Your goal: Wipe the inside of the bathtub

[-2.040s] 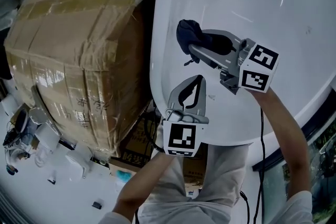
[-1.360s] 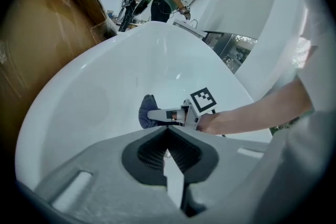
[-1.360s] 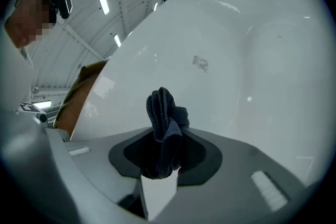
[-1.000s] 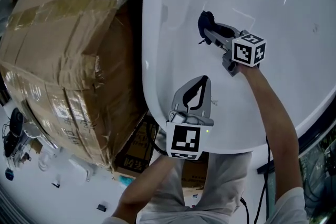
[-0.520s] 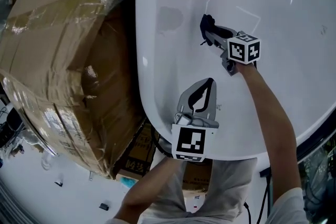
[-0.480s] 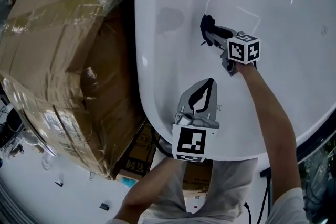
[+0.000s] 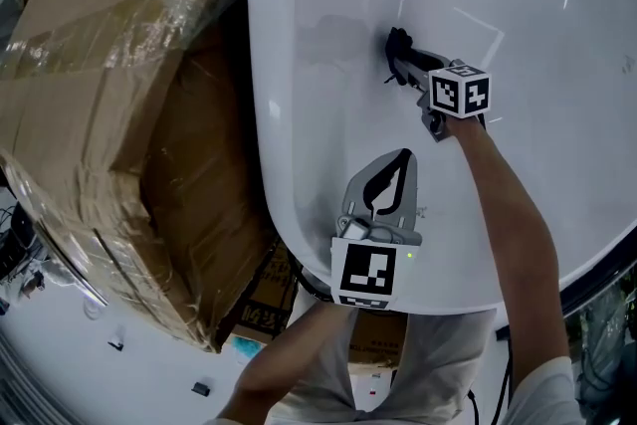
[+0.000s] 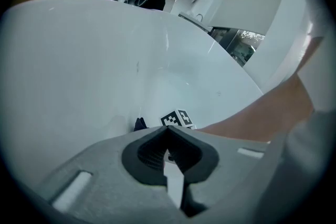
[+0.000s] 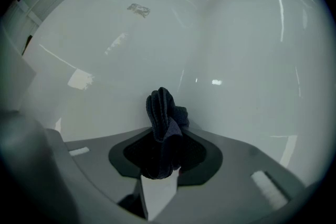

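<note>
Right gripper [image 7: 402,63] clamps a dark cloth [image 9: 163,110] jutting past its tips against the bathtub [image 7: 318,114]. Left gripper [image 7: 399,161] closed, empty

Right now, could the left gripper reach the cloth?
Probably yes: only bare tub lies between the left gripper and the cloth, but the right gripper has it clamped in its jaws.

White glossy bathtub [image 7: 318,134] w/ dark bunched cloth [image 9: 161,113], clamped in R gripper [image 7: 401,55], against its inner wall.
</note>
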A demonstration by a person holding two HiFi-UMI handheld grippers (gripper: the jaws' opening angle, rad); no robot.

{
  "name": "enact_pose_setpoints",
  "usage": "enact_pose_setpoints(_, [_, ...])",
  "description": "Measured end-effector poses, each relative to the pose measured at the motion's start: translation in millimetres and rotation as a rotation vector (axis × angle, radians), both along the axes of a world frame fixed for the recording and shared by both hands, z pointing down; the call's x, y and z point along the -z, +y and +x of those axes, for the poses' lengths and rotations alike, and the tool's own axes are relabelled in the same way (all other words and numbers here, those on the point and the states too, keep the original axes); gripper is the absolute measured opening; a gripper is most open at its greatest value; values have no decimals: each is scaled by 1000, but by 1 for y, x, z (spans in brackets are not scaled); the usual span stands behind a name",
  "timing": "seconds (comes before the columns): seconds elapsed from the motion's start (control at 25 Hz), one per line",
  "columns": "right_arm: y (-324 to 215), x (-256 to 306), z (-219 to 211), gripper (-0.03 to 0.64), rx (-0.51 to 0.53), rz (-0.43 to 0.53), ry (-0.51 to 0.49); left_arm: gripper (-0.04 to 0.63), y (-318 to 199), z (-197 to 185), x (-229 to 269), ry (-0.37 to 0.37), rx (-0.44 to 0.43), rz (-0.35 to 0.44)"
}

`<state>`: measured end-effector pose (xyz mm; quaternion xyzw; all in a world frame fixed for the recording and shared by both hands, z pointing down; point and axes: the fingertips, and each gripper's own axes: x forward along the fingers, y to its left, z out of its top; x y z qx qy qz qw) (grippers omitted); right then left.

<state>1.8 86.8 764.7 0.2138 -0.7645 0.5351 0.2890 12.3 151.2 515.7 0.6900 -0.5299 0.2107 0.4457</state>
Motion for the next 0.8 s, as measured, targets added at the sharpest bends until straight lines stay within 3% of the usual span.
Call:
enact_pose_setpoints(0.28, [7, -4, -9, 118, 21, 8, 18, -2, -1, -1, -4, 2, 1, -6])
enact_pose_setpoints(0.8, [21, 39, -31, 118, 84, 6, -105, -2, 3, 5, 0, 15, 6, -11])
